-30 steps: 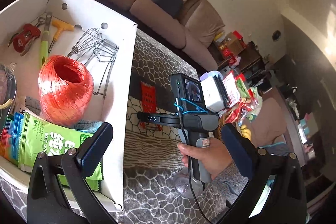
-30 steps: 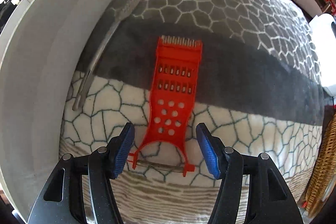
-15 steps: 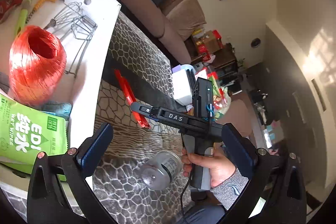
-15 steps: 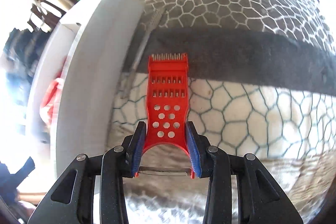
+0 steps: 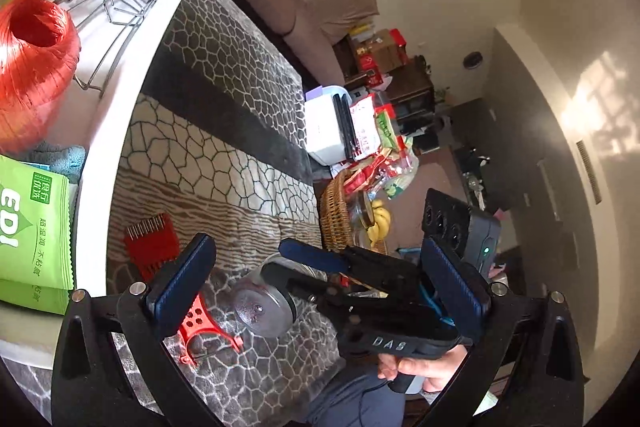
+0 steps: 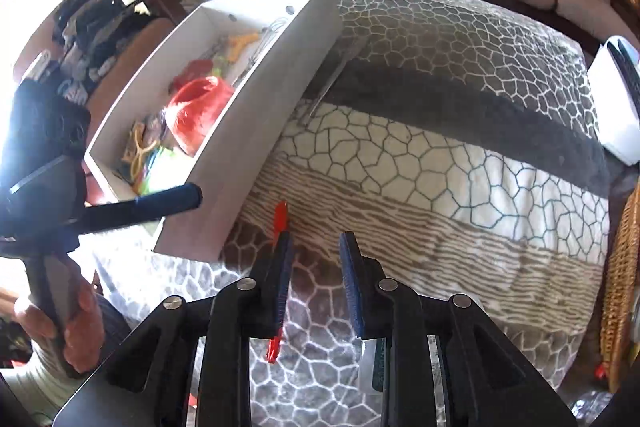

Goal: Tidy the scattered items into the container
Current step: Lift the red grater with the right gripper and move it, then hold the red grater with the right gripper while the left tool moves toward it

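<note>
Right fingers (image 6: 354,287) higher above rug (image 6: 440,187), freshly parted beside red grater (image 6: 281,215); left fingers (image 5: 184,279) open

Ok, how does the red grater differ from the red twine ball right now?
Place: the red twine ball sits inside the white box, while the red grater is outside it, over the patterned cloth.
Shape: the twine ball is a bulky, rounded wound bundle, while the grater is a thin flat panel with holes and a row of teeth.
Both are red.
</note>
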{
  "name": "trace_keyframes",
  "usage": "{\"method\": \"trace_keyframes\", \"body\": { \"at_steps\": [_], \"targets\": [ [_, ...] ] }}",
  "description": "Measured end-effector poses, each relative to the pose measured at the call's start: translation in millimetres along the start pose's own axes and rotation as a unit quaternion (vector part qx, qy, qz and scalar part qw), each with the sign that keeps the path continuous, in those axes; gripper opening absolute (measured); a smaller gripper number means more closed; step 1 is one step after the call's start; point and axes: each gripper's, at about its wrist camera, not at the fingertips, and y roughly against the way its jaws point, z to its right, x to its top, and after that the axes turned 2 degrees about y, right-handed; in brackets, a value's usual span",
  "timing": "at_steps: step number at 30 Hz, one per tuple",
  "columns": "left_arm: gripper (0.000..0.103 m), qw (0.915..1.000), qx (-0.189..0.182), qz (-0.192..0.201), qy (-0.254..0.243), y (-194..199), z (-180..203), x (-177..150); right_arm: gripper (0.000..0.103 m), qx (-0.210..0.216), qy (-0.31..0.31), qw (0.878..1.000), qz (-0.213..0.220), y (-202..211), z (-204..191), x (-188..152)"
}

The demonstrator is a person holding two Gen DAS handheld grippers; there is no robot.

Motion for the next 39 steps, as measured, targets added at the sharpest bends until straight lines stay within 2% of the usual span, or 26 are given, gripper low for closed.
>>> {"method": "trace_keyframes", "body": {
  "at_steps": [1,2,4,5,8,10,12,14,16,18,19,20,21,22,24,26,28,31,33,37,39],
  "targets": [
    [0.103,0.9999,0.014,0.001,0.001,3.9,1.4,-1.6,0.061,0.001,0.007,1.0,-0.006,-6.4,-3.4,-6.0],
    [0.103,0.9997,0.026,0.0,0.001,8.7,2.3,-4.9,0.065,0.002,0.01,1.0,-0.009,-11.9,-7.1,-12.4],
    [0.103,0.9989,0.045,0.011,-0.009,23.1,5.0,-17.8,0.065,-0.002,0.019,1.0,-0.014,-24.8,-15.6,-24.9],
    [0.103,0.998,0.058,0.022,-0.014,31.1,6.9,-25.9,0.065,-0.018,0.028,0.999,-0.012,-29.8,-19.7,-34.1],
    [0.103,0.9963,0.067,0.049,-0.021,47.7,8.9,-45.4,0.065,-0.051,0.06,0.997,-0.007,-54.9,-38.8,-55.1],
    [0.103,0.9949,0.077,0.063,-0.016,55.8,3.6,-60.5,0.065,-0.08,0.085,0.993,-0.013,-77.7,-48.8,-67.2],
    [0.103,0.9956,0.071,0.062,0.0,59.9,-6.4,-74.2,0.065,-0.135,0.129,0.982,-0.013,-96.5,-59.6,-71.0],
    [0.103,0.9955,0.071,0.062,0.014,63.6,-17.0,-83.5,0.065,-0.134,0.131,0.981,-0.038,-113.5,-57.6,-66.8],
    [0.103,0.9948,0.076,0.064,0.024,66.9,-25.2,-84.5,0.072,-0.135,0.13,0.981,-0.052,-123.2,-51.4,-57.3],
    [0.103,0.9942,0.072,0.072,0.034,71.4,-31.2,-80.8,0.08,-0.117,0.129,0.982,-0.072,-129.9,-42.8,-45.0],
    [0.103,0.9942,0.064,0.076,0.041,73.8,-34.5,-79.5,0.08,-0.103,0.126,0.983,-0.084,-132.2,-37.4,-40.0],
    [0.103,0.9943,0.055,0.078,0.048,75.6,-37.3,-79.0,0.078,-0.091,0.131,0.983,-0.091,-131.6,-33.7,-36.9],
    [0.103,0.9943,0.05,0.079,0.052,76.4,-39.4,-79.6,0.062,-0.084,0.138,0.982,-0.095,-129.0,-30.0,-35.8],
    [0.103,0.9943,0.05,0.077,0.054,76.0,-40.6,-81.1,0.031,-0.08,0.143,0.982,-0.096,-125.0,-26.6,-35.8],
    [0.103,0.9944,0.059,0.072,0.05,73.9,-41.6,-85.6,0.028,-0.048,0.131,0.986,-0.096,-115.1,-16.8,-40.2],
    [0.103,0.9943,0.063,0.067,0.053,70.8,-43.5,-91.6,0.017,-0.044,0.13,0.986,-0.091,-106.8,-12.9,-49.7],
    [0.103,0.9945,0.064,0.059,0.058,66.7,-45.3,-100.4,0.014,-0.048,0.137,0.986,-0.079,-98.1,-14.5,-60.1],
    [0.103,0.9947,0.07,0.04,0.064,55.1,-48.9,-117.9,0.014,-0.005,0.11,0.992,-0.055,-78.6,-14.0,-72.8],
    [0.103,0.9942,0.073,0.026,0.073,43.7,-54.2,-129.8,0.014,0.009,0.104,0.994,-0.041,-66.4,-14.2,-79.5],
    [0.103,0.9929,0.071,-0.001,0.096,19.0,-67.0,-147.9,0.014,0.049,0.064,0.996,-0.034,-55.8,-15.6,-90.8],
    [0.103,0.9922,0.079,-0.005,0.096,12.5,-69.6,-151.0,0.014,0.03,0.056,0.997,-0.037,-54.0,-9.9,-95.0]
  ]
}}
